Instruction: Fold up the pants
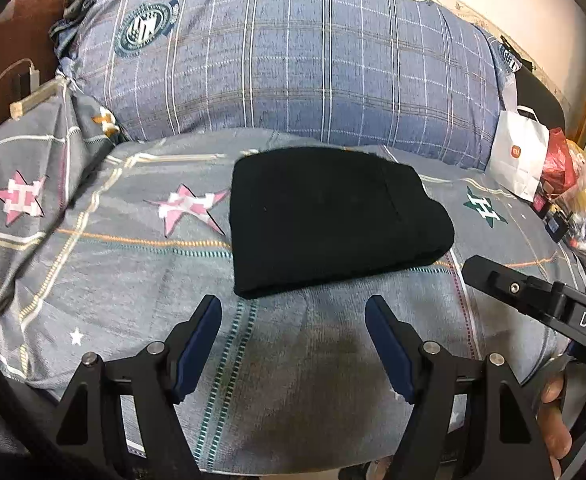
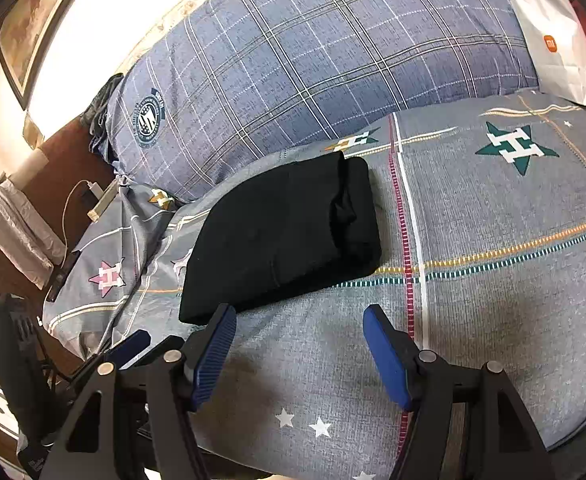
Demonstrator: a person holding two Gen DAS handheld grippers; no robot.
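Observation:
The black pants (image 1: 333, 220) lie folded into a compact rectangle on the grey star-print bed sheet (image 1: 133, 280). They also show in the right wrist view (image 2: 281, 232). My left gripper (image 1: 293, 308) is open and empty, a little in front of the pants' near edge. My right gripper (image 2: 299, 316) is open and empty, its left finger beside the pants' near corner. The right gripper's body shows at the right edge of the left wrist view (image 1: 533, 296).
A large blue plaid pillow (image 1: 293, 60) lies behind the pants. A white paper bag (image 1: 519, 152) and red packaging (image 1: 561, 164) stand at the right. A charger and cable (image 2: 89, 192) sit at the bed's left edge.

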